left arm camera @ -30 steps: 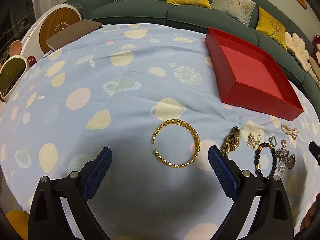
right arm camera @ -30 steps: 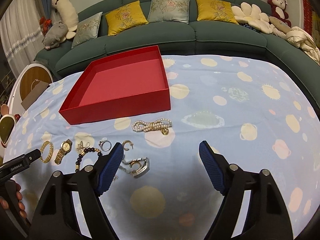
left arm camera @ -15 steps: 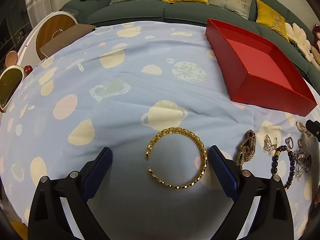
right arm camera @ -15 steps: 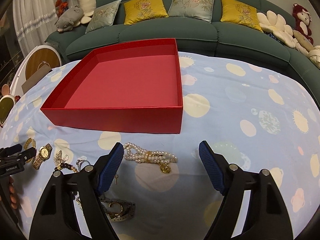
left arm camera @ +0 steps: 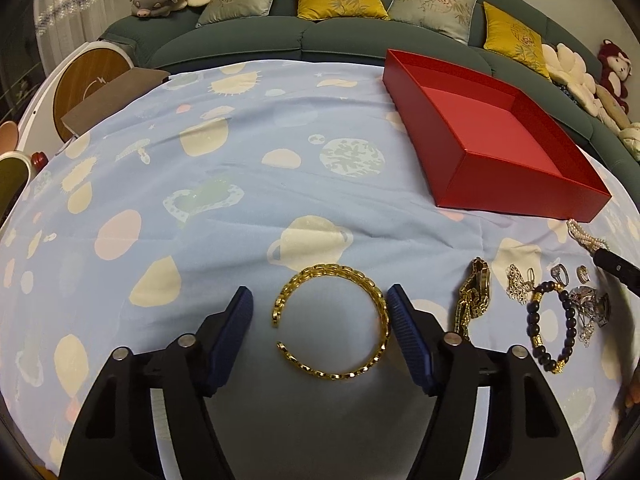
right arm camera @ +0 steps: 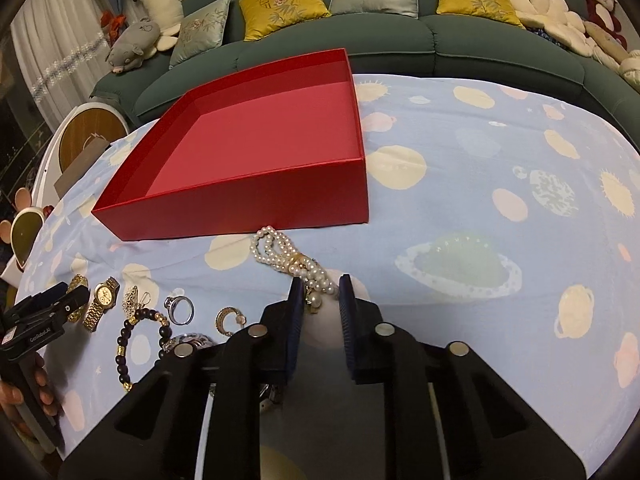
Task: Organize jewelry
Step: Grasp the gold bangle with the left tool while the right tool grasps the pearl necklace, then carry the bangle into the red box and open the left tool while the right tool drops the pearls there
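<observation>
Planet-print cloth [left arm camera: 224, 168] carries both changes: near the glossy red box [right arm camera: 256, 200], left gripper [left arm camera: 320, 312] has narrowed, unclamped, around the chain-link gold bangle [left arm camera: 332, 320]; right gripper [right arm camera: 320, 300] has just closed on beaded pearl strands [right arm camera: 288, 258].

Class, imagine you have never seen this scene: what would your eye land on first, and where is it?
First, the empty red box at the back of the spotted blue cloth. Next, the gold bangle lying between the left gripper's closing blue pads. To its right sit smaller jewellery pieces, and the right gripper has just been closing on one end of the pearl strand before the box.
</observation>
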Available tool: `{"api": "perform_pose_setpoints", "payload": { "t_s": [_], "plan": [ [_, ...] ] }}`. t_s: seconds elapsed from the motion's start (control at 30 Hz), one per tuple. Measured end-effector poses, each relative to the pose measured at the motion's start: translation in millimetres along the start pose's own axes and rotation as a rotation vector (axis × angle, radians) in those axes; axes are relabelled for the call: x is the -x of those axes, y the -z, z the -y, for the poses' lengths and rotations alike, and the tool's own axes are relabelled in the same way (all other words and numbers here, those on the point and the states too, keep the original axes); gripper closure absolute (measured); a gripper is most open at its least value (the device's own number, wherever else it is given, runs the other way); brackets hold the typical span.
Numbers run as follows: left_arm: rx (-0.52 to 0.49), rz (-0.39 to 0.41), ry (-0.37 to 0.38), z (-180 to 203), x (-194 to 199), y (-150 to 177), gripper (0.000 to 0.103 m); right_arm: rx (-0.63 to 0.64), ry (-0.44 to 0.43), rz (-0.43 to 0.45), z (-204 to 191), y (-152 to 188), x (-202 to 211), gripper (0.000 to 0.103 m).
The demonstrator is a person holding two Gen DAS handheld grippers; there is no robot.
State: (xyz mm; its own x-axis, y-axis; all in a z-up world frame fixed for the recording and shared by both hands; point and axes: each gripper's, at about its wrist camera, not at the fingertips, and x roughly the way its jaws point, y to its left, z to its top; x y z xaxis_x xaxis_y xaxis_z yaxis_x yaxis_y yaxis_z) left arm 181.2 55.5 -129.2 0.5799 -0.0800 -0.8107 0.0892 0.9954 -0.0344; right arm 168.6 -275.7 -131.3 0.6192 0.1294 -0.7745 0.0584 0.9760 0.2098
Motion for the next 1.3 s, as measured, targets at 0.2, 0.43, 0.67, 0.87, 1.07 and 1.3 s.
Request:
{"api": "perform_pose_setpoints", "payload": {
  "t_s": [0.2,0.43,0.67,0.87,1.07,1.3],
  "plan": [
    [0.038,-0.025,0.087,-6.0,12.1,4.1,0.049,-0.033,0.009,0.015,-2.0,7.6,14.8,0.089],
    [0.053,-0.004,0.121,-7.4,40.4,10.5,0.049,-0.092,-0.006,0.064,-5.0,22.0,58.9,0.092],
    [0.030,0.028,0.158,0.3,78.3,13.8,0.049,-0.122,-0.018,0.097,-11.9,38.5,102.8,0.093],
    [-0.005,0.052,0.196,11.4,106.1,1.0,0.049,-0.132,-0.025,0.132,-19.3,40.5,133.1,0.093],
    [-0.042,0.104,0.252,34.1,115.8,-44.0,0.049,-0.098,-0.039,0.179,-27.9,6.5,143.0,0.093],
    [-0.070,0.126,0.274,70.2,77.2,-126.8,0.049,-0.047,-0.047,0.228,-39.1,-75.8,109.6,0.093]
  ]
}}
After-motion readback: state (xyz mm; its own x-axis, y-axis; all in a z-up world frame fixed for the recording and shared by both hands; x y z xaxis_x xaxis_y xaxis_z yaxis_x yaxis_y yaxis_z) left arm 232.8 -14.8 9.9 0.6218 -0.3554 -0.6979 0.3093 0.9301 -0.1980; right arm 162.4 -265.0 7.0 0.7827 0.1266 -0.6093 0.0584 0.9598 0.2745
